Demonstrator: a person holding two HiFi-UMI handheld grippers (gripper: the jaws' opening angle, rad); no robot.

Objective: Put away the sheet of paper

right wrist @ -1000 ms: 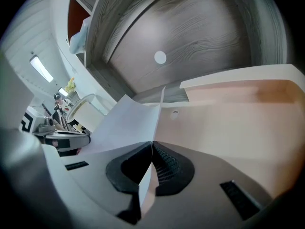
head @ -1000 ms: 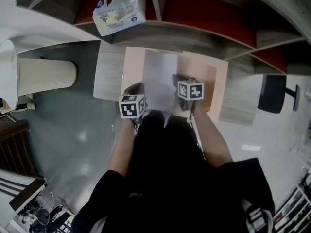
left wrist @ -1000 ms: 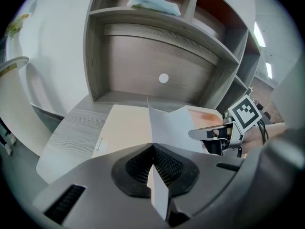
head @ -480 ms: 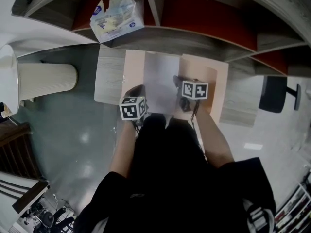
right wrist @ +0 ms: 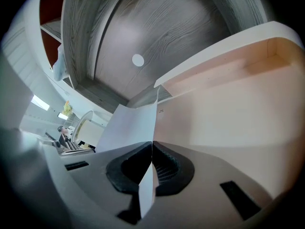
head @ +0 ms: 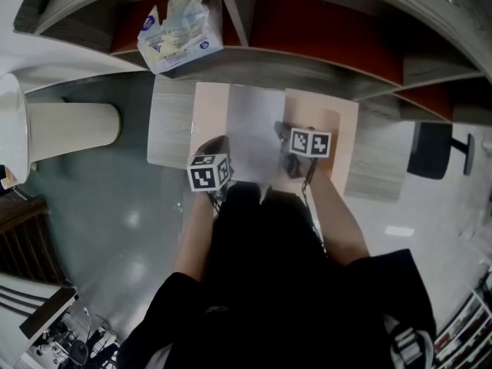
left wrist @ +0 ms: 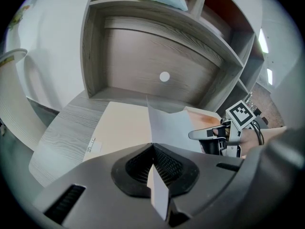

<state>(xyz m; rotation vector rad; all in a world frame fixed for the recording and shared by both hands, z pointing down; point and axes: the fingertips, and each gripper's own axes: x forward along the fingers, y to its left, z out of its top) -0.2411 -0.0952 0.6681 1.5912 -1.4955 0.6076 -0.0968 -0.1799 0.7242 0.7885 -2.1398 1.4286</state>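
Note:
A pale sheet of paper (head: 252,125) is held up over an open peach folder (head: 334,141) that lies on a grey wooden ledge. My left gripper (head: 217,142) is shut on the sheet's near left edge, which runs between the pads in the left gripper view (left wrist: 153,148). My right gripper (head: 284,134) is shut on the near right edge, with the paper (right wrist: 129,125) rising from its closed pads (right wrist: 152,144). The folder's inside (right wrist: 228,113) fills the right of that view. The left gripper view also catches the right gripper (left wrist: 208,133) at the sheet (left wrist: 169,127).
A grey shelf unit (head: 307,60) with red-backed compartments stands behind the ledge; a tissue pack (head: 181,23) lies on its left shelf. A white cylindrical bin (head: 71,129) stands at the left and a black chair (head: 433,148) at the right.
The right gripper has rolled a little, and its marker cube has shifted slightly right. Both grippers still grip the sheet in about the same place.

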